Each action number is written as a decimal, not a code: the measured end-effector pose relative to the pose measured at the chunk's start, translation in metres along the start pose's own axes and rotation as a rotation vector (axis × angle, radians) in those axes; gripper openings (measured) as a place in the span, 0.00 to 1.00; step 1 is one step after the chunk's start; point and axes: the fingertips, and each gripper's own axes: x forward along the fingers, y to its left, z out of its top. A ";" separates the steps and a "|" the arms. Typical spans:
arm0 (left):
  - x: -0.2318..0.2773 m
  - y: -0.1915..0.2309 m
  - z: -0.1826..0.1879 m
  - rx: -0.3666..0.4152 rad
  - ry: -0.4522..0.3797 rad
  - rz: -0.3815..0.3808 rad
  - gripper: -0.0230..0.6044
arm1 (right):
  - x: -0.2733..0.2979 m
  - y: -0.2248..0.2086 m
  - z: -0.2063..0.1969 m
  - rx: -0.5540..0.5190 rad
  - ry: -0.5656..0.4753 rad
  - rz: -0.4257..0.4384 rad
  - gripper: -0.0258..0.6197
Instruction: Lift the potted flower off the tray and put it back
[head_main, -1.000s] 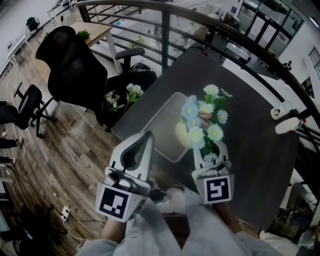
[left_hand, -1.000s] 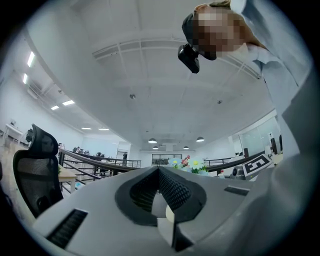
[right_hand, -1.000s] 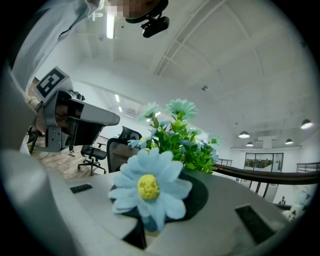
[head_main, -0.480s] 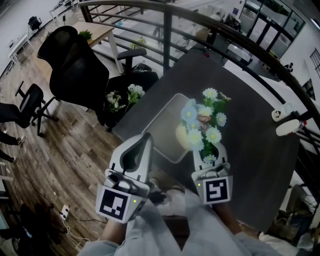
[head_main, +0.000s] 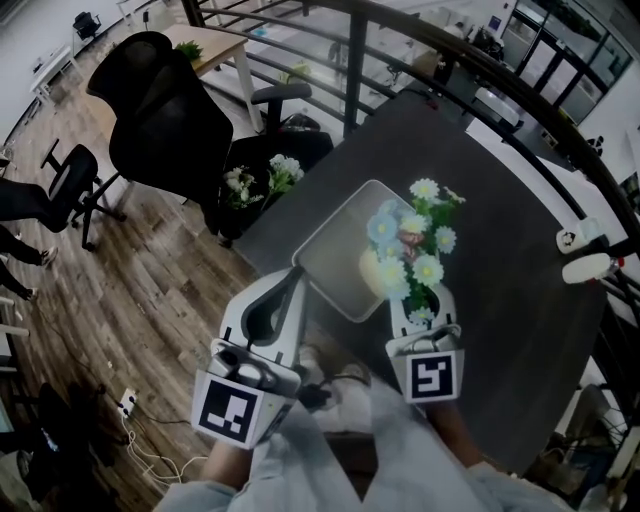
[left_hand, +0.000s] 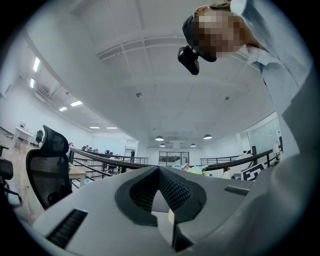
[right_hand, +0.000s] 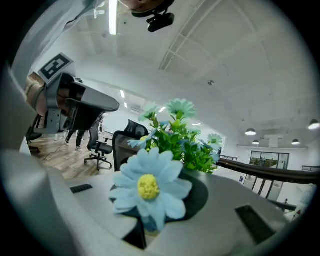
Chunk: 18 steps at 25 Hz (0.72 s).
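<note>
furthest left, a black office chair (head_main: 165, 130) stands on the wooden floor (head_main: 120, 290), and just right of it a bunch of white flowers (head_main: 255, 180) sits beside the dark desk (head_main: 500, 230). nearer the person, the left hand-held gripper (left_hand: 159, 170) is held out past the desk's near corner, over the floor. its jaws are closed tip to tip with nothing between them, and it touches none of the things on the desk.

right of it a pale tray (head_main: 335, 245) lies on the desk near that corner. the potted flower (head_main: 408, 240), blue and white daisies with green leaves in a yellowish pot, shows over the tray's right side. i cannot tell from the head view whether the pot rests on the tray or hangs just above it.

the right hand-held gripper (head_main: 422, 300) reaches into the plant from the near side. its jaws are closed on the flower's stems, and a light blue daisy with a yellow centre (right_hand: 147, 187) sits right at their tips in the right gripper view.

further right the desk is bare up to two small white objects (head_main: 585, 255) near its far right edge, beside the dark railing (head_main: 480, 70).
</note>
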 end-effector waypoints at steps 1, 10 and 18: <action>-0.001 0.000 -0.001 0.002 0.003 0.007 0.04 | 0.001 0.000 -0.004 0.009 0.006 0.004 0.12; -0.008 0.012 -0.005 0.010 0.032 0.073 0.04 | 0.020 0.009 -0.029 0.020 0.036 0.059 0.12; -0.017 0.016 -0.008 0.017 0.058 0.126 0.04 | 0.030 0.021 -0.055 0.015 0.056 0.123 0.12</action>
